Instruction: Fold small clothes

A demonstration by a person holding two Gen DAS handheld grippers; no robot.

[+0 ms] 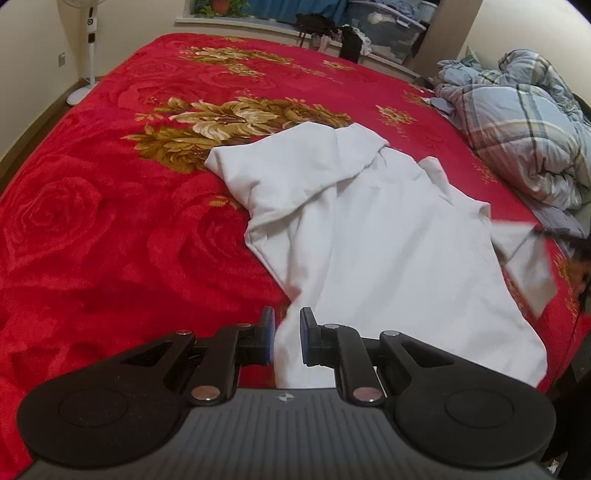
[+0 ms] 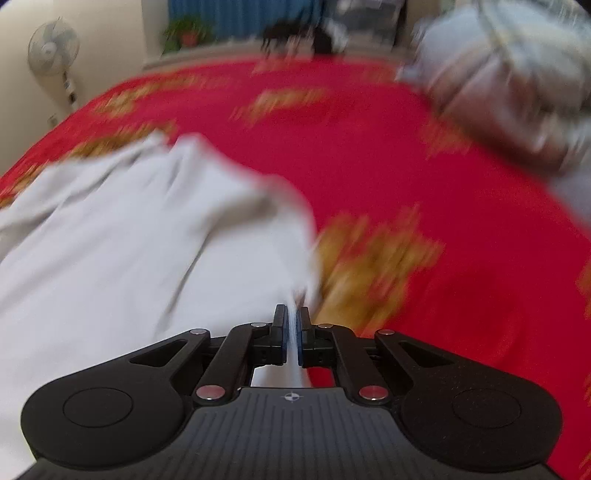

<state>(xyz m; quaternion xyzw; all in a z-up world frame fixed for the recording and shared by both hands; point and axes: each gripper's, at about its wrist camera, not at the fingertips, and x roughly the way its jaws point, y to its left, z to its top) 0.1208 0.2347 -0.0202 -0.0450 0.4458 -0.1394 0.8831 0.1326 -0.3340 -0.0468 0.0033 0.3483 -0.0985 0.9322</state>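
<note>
On red blanket: L gripper & R gripper each pinch white garment hem w/ thin bite, so cloth may slip if tugged.

Left wrist view: garment spread on bed, centre to 4 o'clock, upper part folded over at 12 o'clock. Quilt heaped on bed at 2 o'clock. Fan on floor beyond bed at 10 o'clock. Storage box on ledge behind bed at 12 o'clock.
</note>
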